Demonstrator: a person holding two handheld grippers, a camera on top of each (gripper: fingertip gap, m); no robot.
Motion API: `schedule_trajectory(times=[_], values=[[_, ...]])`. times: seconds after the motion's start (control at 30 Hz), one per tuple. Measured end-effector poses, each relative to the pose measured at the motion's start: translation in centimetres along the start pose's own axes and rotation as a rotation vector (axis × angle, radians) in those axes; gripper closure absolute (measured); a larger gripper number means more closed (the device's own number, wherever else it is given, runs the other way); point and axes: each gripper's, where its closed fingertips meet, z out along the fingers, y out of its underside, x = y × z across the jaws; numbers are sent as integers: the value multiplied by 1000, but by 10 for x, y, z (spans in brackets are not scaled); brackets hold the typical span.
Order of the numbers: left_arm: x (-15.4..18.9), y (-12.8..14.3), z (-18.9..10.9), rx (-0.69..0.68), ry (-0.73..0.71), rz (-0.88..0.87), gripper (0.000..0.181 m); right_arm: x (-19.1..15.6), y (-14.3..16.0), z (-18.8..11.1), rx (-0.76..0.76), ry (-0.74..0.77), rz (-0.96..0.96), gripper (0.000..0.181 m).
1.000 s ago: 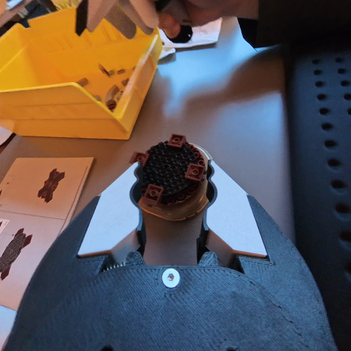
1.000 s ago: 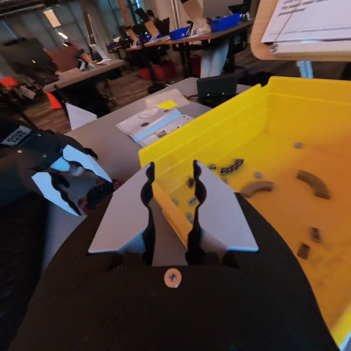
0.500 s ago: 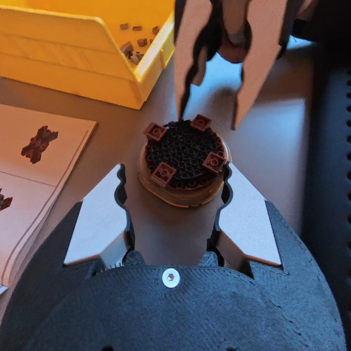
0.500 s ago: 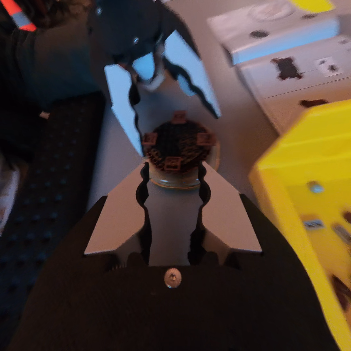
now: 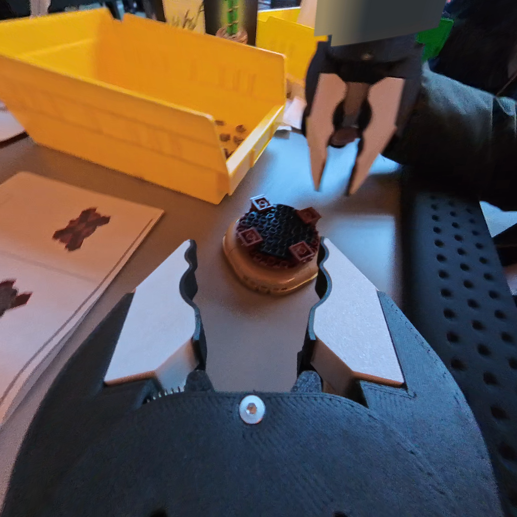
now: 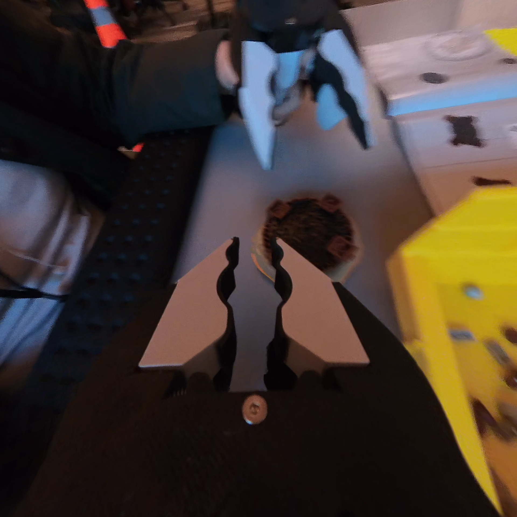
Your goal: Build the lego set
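Note:
A round lego build lies on the grey table: a black studded disc with reddish-brown square plates around its rim, on a tan round base. My left gripper is open and empty. Its fingertips flank the build's near side, the right one close to its edge. My right gripper hovers beyond the build, jaws a narrow gap apart with nothing between them. In the blurred right wrist view the build lies just right of my right gripper, with the left gripper open behind it.
A yellow bin with small brown pieces stands at the left back, and shows at the right in the right wrist view. An instruction booklet lies at the left. A black perforated surface borders the table on the right.
My left gripper let go of the build, opened wide and drew back. My right gripper swung from the yellow bin over to the build, then pulled away from it.

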Motion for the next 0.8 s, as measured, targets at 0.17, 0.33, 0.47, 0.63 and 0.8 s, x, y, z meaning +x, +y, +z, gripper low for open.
schedule_trajectory(times=[0.17, 0.33, 0.47, 0.63, 0.8], values=[[24, 3, 34, -79, -60, 242, 97, 17, 17, -2, -72, 103, 107, 153], [25, 24, 54, -206, -117, 284, 91, 14, 25, 17, -196, 186, 49, 153], [18, 26, 46, -247, -165, 288, 99, 25, 22, 21, -173, 243, 49, 157], [12, 24, 39, -232, -205, 292, 102, 41, 27, 15, -149, 289, 85, 157], [14, 21, 40, -217, -224, 354, 106, 30, 15, 21, -91, 235, 124, 155]])
